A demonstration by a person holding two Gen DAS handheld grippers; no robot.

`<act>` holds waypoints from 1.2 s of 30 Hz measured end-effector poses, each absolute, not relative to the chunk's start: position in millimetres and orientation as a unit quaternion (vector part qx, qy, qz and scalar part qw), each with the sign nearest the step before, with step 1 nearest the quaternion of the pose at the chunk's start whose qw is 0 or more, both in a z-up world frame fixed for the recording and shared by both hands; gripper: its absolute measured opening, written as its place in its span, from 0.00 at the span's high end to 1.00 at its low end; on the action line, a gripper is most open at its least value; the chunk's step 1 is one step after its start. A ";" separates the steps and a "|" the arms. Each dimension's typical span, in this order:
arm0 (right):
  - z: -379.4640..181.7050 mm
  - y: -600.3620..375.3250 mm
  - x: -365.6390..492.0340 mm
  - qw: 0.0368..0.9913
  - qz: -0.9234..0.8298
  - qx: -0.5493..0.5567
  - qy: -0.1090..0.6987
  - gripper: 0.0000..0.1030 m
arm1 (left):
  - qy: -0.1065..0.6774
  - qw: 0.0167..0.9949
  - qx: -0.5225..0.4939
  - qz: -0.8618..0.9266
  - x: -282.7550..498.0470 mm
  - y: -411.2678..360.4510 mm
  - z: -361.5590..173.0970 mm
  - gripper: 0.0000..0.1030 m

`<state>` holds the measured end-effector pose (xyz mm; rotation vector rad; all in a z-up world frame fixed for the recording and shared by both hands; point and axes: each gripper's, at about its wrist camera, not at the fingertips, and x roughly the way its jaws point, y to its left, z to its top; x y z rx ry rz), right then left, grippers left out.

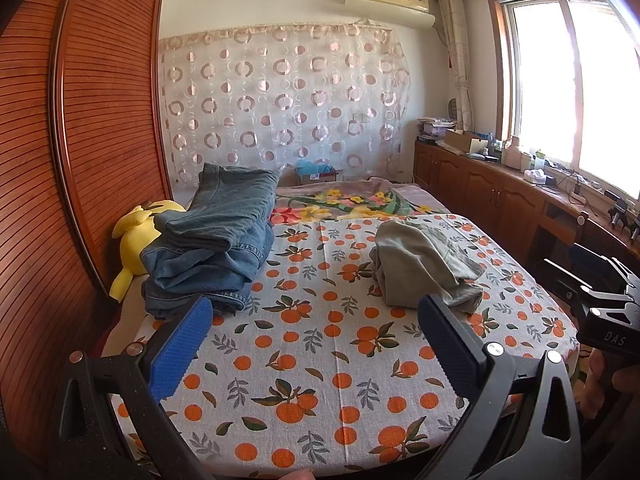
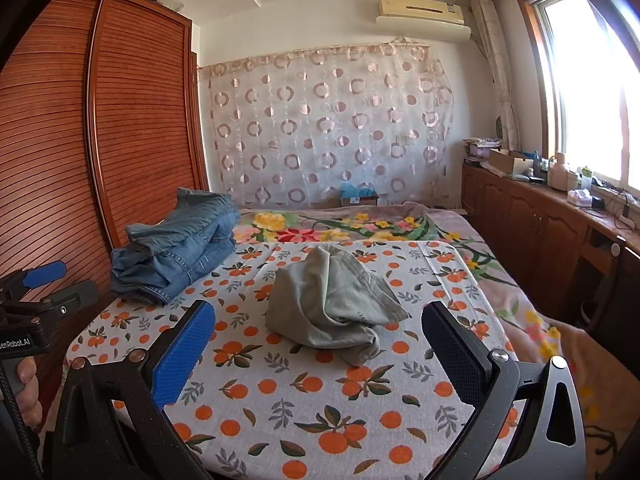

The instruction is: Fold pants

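Right wrist: right tongs (image 2: 316,356) wide open, empty, crumpled grey pants (image 2: 332,304) ahead; left tongs (image 1: 316,340) likewise

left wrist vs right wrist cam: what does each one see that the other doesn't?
Left wrist only: a yellow plush toy between the wooden slatted wardrobe and the folded blue denim jeans, plus the right gripper's black body at the frame's right edge.

Right wrist only: the left gripper seen from the side at the left edge, with fingers of the hand holding it.

Both: the orange-print bedsheet, the jeans stack, the crumpled grey-green pants, the white wall air conditioner, and each camera's own open gripper, left gripper and right gripper.
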<state>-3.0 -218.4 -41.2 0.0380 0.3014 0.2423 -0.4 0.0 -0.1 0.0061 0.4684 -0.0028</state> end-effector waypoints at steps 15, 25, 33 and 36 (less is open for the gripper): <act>-41.4 -218.2 -3.7 0.981 0.120 0.019 0.149 0.00 | 0.232 0.973 0.003 -0.002 0.0 -1.6 7.9 0.00; -41.5 -218.0 -3.7 0.981 0.120 0.019 0.149 0.00 | 0.231 0.973 0.002 -0.002 -1.3 -2.4 10.4 0.00; -41.6 -218.2 -3.8 0.981 0.120 0.019 0.149 0.00 | 0.231 0.973 0.002 -0.002 -1.2 -3.0 11.7 0.00; -41.6 -218.2 -3.9 0.981 0.120 0.019 0.149 0.00 | 0.231 0.973 0.002 -0.002 -1.3 -2.0 8.7 0.00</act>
